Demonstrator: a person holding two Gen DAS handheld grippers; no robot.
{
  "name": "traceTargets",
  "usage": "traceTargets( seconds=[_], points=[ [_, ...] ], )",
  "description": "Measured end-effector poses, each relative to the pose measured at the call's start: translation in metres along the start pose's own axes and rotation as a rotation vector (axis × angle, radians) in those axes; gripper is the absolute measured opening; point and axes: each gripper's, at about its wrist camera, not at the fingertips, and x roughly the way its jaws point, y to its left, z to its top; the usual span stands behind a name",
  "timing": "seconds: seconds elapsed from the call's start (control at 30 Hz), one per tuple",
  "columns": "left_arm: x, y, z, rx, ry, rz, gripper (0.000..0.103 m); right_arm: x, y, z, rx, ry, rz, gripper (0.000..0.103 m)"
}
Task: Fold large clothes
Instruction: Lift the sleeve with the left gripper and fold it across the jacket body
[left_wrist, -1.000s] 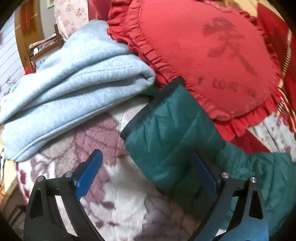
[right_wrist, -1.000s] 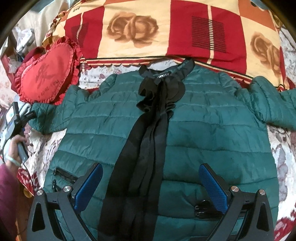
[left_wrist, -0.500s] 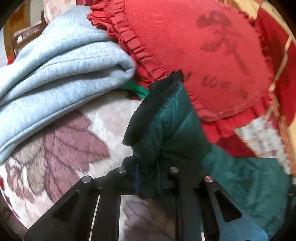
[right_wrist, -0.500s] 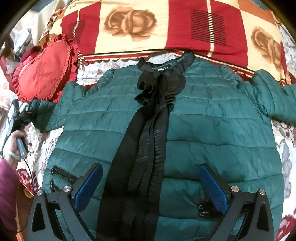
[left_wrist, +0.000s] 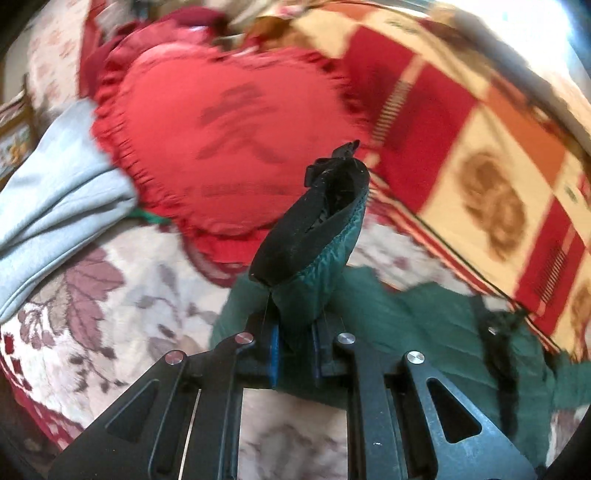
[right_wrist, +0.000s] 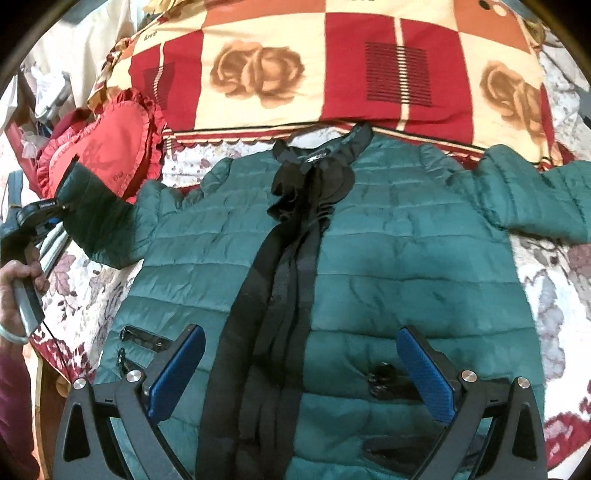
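A green quilted jacket (right_wrist: 388, 258) with a black front ruffle (right_wrist: 291, 236) lies face up on the bed. My left gripper (left_wrist: 293, 356) is shut on the left sleeve (left_wrist: 314, 266) near its black cuff (left_wrist: 314, 218) and holds it lifted off the bed. In the right wrist view the raised sleeve (right_wrist: 96, 218) stands at the far left, with the left gripper (right_wrist: 55, 210) on it. My right gripper (right_wrist: 301, 369) is open and empty above the jacket's lower front. The right sleeve (right_wrist: 535, 199) lies spread out to the right.
A red heart-shaped cushion (left_wrist: 229, 140) lies just beyond the lifted sleeve, also in the right wrist view (right_wrist: 107, 155). A folded grey garment (left_wrist: 48, 206) lies at left. A red and cream rose-patterned quilt (right_wrist: 332, 66) lies behind the collar. The floral bedspread (left_wrist: 122, 302) lies underneath.
My left gripper closed on the sleeve cuff and lifted it up off the bed, swinging toward the jacket body. The right gripper stayed open and hardly moved.
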Motion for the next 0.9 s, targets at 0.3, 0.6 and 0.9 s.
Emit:
traceTargets(
  seconds=[0.3,0.6,0.9],
  points=[
    [-0.022,-0.099,-0.019,0.117,0.024,-0.114,0.012,-0.027,-0.027,-0.010,0.041,-0.041,-0.010,0.103],
    [-0.027,-0.174,-0.044,0.186,0.051,-0.187,0.012,-0.037,-0.049,-0.019,0.078,-0.049,-0.014,0.103],
    [-0.022,-0.239,-0.073,0.268,0.096,-0.250,0.012,-0.041,-0.065,-0.024,0.116,-0.055,-0.002,0.103]
  ],
)
